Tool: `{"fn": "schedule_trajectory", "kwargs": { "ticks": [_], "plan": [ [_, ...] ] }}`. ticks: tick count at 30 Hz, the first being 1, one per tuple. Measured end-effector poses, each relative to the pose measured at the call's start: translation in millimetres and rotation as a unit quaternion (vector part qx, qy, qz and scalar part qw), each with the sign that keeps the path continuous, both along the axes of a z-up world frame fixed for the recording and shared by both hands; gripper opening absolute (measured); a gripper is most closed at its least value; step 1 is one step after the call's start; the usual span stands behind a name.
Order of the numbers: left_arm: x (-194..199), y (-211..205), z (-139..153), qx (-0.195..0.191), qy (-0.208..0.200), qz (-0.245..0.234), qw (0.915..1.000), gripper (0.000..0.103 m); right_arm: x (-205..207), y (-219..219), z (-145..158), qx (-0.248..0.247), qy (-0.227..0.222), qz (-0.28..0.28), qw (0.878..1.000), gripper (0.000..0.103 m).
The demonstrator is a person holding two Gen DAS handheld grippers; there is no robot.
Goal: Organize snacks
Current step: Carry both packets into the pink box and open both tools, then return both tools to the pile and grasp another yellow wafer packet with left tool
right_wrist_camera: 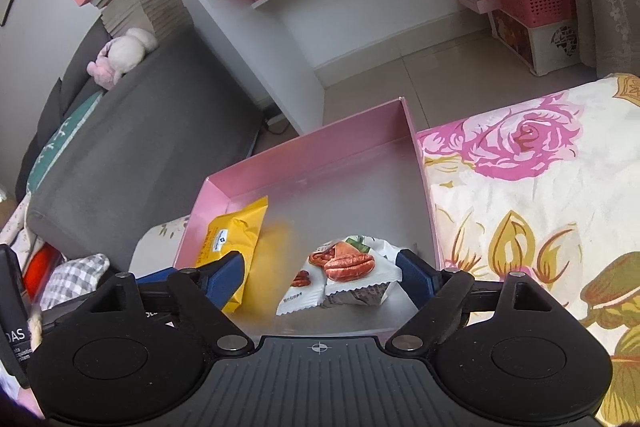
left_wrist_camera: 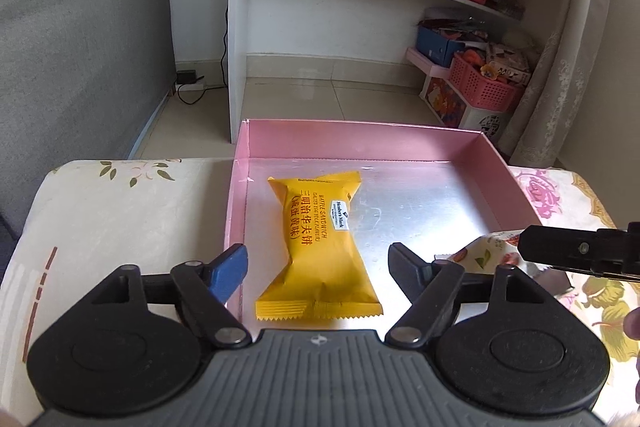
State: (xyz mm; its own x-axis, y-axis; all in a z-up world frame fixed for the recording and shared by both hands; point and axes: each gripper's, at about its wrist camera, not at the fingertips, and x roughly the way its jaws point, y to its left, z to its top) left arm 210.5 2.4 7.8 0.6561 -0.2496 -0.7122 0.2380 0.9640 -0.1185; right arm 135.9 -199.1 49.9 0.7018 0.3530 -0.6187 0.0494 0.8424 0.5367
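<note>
On the left side of the pink box [left_wrist_camera: 400, 143], the yellow waffle packet [left_wrist_camera: 320, 247] is lying flat on the shiny silver floor, close to the left wall. The left gripper [left_wrist_camera: 318, 263] is hanging over it with the jaws standing wide, one on each side of the packet, and the pads are not pressing on it; nothing is held. I am judging this packet as light and puffy, with a smooth film that can slip. The crimped ends are thin and floppy, so the best place to take it is across the swollen middle, with a gentle squeeze, because the waffle inside can break.

More to the right, near the front of the same box, the white pecan packets [right_wrist_camera: 344, 275] are lying together, partly one on another. The right gripper [right_wrist_camera: 320, 275] is also standing wide around them. Its right finger [right_wrist_camera: 416, 277] is looking very near the packet edge, but I cannot tell if it is touching. These packets are looking light and crinkly too.
</note>
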Motion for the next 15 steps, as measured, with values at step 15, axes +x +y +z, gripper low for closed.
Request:
{"fn": "schedule_trajectory", "kwargs": {
  "ticks": [15],
  "plan": [
    [-48, 24, 21, -0.01, 0.004, -0.002, 0.9999, 0.097, -50, 17, 39, -0.032, -0.008, 0.005, 0.999, 0.094]
  ]
}}
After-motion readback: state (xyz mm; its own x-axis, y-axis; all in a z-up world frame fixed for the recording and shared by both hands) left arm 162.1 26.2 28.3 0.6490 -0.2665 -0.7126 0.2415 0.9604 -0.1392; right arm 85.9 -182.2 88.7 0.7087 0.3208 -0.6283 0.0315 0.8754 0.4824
